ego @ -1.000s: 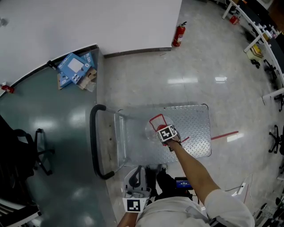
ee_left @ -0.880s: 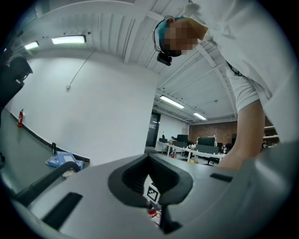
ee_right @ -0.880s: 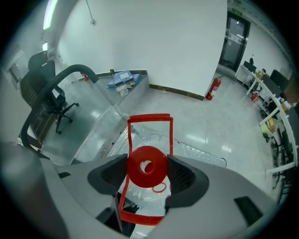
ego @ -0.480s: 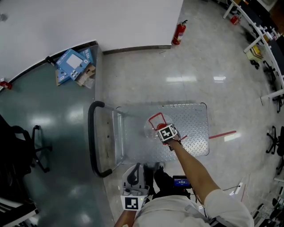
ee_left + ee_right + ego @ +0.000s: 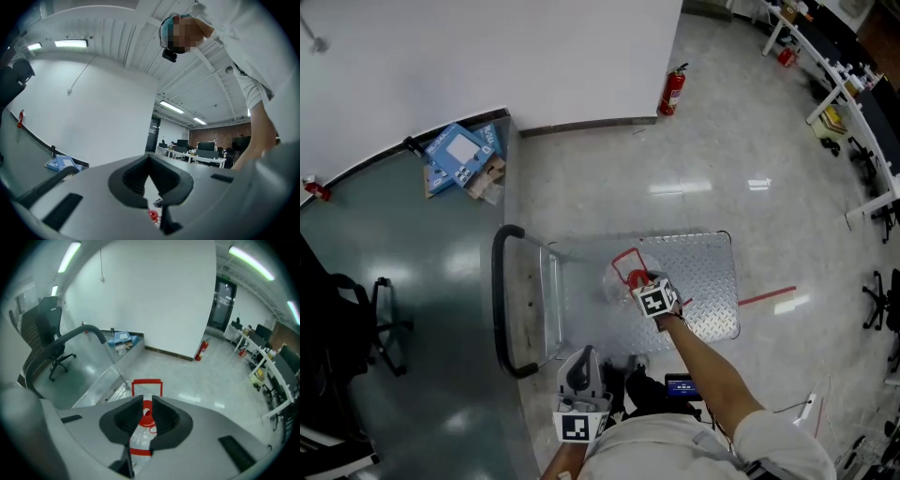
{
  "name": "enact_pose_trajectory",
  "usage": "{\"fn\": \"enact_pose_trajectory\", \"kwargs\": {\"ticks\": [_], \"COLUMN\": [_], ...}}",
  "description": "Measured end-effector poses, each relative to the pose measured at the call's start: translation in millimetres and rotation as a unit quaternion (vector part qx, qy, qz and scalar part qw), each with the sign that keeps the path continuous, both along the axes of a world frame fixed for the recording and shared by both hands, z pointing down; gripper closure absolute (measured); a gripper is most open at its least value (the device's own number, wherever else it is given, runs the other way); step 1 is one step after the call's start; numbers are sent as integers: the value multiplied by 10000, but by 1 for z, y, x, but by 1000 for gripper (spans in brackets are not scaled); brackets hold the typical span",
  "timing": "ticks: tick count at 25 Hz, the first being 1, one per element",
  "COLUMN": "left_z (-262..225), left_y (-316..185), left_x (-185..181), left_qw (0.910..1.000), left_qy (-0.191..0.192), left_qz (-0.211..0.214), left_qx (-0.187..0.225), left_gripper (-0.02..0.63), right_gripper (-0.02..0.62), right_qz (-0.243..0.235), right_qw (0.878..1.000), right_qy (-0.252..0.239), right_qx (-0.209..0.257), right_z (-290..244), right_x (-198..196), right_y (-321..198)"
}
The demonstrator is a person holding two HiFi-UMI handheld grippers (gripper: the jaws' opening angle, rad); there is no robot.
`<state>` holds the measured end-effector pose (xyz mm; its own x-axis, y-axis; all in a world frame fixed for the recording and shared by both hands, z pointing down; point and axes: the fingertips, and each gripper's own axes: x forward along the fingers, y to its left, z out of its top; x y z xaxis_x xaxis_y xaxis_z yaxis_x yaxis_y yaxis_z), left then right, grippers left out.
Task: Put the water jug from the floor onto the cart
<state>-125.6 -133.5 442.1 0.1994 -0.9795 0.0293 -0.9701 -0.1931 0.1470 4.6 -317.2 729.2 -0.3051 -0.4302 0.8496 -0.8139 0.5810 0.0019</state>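
The clear water jug (image 5: 619,277) with a red cap and red handle stands upright on the steel cart deck (image 5: 708,281). My right gripper (image 5: 641,284) hangs just above it and points steeply down. In the right gripper view the jug (image 5: 140,440) shows below my right gripper (image 5: 146,411); its jaws are closing, a narrow gap is left, and the pads touch nothing. My left gripper (image 5: 584,356) is held level close to my body, beside the cart's near edge. In its own view my left gripper (image 5: 150,186) has its pads met with nothing between them.
The cart's black push handle (image 5: 500,300) rises at its left end. A fire extinguisher (image 5: 672,89) stands by the white wall, blue boxes (image 5: 461,155) lie at the wall's foot, an office chair (image 5: 356,328) is at the left, and red tape (image 5: 769,297) marks the floor.
My right gripper has lifted off the jug and its jaws have narrowed from wide apart. The jug stays on the cart. The left gripper has kept still.
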Motion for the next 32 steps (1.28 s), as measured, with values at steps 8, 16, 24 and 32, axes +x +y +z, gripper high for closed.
{"fn": "enact_pose_trajectory", "kwargs": {"ticks": [8, 16, 24, 32], "left_z": [-26, -52, -49, -48], "left_y": [-2, 1, 9, 13], "left_x": [12, 27, 54, 72], "left_qw": [9989, 9977, 9959, 9937], "left_qy": [-132, -25, -89, -254], "left_qz": [242, 341, 675, 906], "left_qx": [389, 591, 592, 600], "left_gripper": [603, 603, 603, 603], "right_gripper": [583, 583, 583, 583], "right_qz": [243, 573, 492, 454], "right_qw": [9741, 9110, 9173, 9187], "right_qy": [-792, -2411, -2213, -2205], "right_qx": [2102, 3297, 3273, 3246], "right_z": [-151, -305, -280, -278], "right_x": [21, 43, 58, 62], "right_y": [37, 130, 166, 179]}}
